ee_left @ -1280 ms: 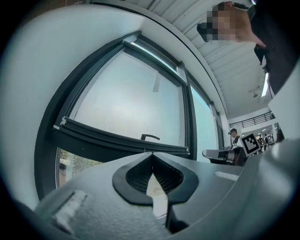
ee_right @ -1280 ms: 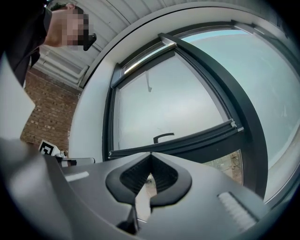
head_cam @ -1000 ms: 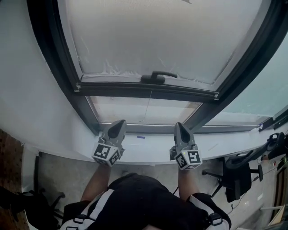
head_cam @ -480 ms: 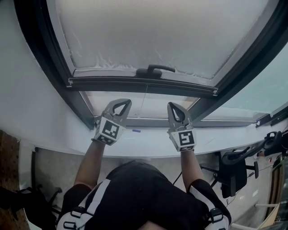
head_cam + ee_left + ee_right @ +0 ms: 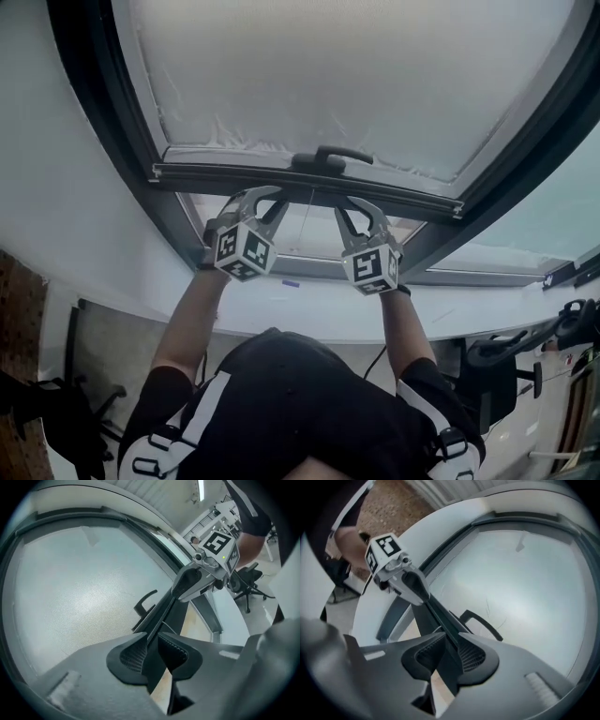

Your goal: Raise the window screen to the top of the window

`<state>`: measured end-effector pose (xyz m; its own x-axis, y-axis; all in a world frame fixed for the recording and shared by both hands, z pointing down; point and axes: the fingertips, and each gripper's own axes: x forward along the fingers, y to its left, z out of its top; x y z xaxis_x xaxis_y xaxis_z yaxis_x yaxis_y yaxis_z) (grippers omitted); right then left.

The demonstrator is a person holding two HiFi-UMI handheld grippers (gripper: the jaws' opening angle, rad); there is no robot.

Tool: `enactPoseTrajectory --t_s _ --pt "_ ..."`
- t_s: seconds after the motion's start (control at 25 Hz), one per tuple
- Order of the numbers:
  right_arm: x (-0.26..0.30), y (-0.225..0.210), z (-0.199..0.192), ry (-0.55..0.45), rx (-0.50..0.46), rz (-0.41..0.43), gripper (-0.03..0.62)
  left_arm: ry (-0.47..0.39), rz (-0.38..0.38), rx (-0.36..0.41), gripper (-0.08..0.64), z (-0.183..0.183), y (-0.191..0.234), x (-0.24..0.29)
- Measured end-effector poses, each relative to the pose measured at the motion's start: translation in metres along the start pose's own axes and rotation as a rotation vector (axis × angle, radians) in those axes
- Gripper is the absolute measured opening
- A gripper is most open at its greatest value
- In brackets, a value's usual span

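Note:
The window screen (image 5: 356,75) is a pale mesh with a dark bottom bar (image 5: 234,176) that carries a black handle (image 5: 328,157) at its middle. My left gripper (image 5: 267,199) reaches the bar just left of the handle. Its jaws are opening, and the bar's edge (image 5: 164,616) runs between the pads with gaps on both sides. My right gripper (image 5: 354,208) is at the bar just right of the handle. Its jaws are opening too, astride the bar (image 5: 440,616). Each gripper view shows the handle (image 5: 144,604) (image 5: 480,620) and the other gripper beyond.
A dark window frame (image 5: 103,131) surrounds the screen, with bare glass (image 5: 300,230) below the bar. A white sill (image 5: 309,314) runs under the window. An office chair (image 5: 506,352) stands at the lower right, and dark furniture (image 5: 56,422) at the lower left.
Both grippers rose from the sill up to the screen's bottom bar, rolling as they went. Their jaws, shut before, now stand apart around the bar.

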<state>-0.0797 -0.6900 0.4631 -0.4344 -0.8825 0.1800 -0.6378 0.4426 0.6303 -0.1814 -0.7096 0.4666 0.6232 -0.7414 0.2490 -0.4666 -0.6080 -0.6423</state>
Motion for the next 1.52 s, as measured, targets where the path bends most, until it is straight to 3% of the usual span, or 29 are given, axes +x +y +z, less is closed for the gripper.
enactPoseTrajectory --t_s 0.12,0.2,0.28,0.44,0.64,0.76,1.2,1.4,1.52 --pt "0.016 0.006 -0.016 0.090 -0.207 0.002 0.098 0.112 0.002 0.170 0.085 -0.017 0.000 0.011" --pt "0.024 0.009 -0.024 0.126 -0.289 0.014 0.113 0.192 0.030 0.285 0.086 -0.025 0.002 0.016" --pt "0.028 0.011 -0.026 0.149 -0.337 0.015 0.143 0.219 0.069 0.328 0.086 -0.024 0.007 0.020" --pt "0.034 0.010 -0.032 0.187 -0.348 0.026 0.162 0.206 0.095 0.335 0.086 -0.014 0.009 0.029" --pt "0.036 0.011 -0.032 0.200 -0.335 0.015 0.166 0.225 0.060 0.372 0.086 -0.016 0.004 0.032" --pt "0.036 0.015 -0.036 0.222 -0.368 0.035 0.188 0.263 0.007 0.403 0.164 -0.022 -0.007 0.036" --pt "0.039 0.019 -0.037 0.262 -0.388 0.065 0.215 0.293 -0.023 0.420 0.164 -0.024 -0.009 0.041" --pt "0.038 0.025 -0.044 0.334 -0.500 0.071 0.218 0.281 0.018 0.392 0.160 -0.026 -0.012 0.040" --pt "0.037 0.027 -0.046 0.347 -0.487 0.071 0.232 0.286 0.003 0.362 0.143 -0.024 -0.013 0.039"
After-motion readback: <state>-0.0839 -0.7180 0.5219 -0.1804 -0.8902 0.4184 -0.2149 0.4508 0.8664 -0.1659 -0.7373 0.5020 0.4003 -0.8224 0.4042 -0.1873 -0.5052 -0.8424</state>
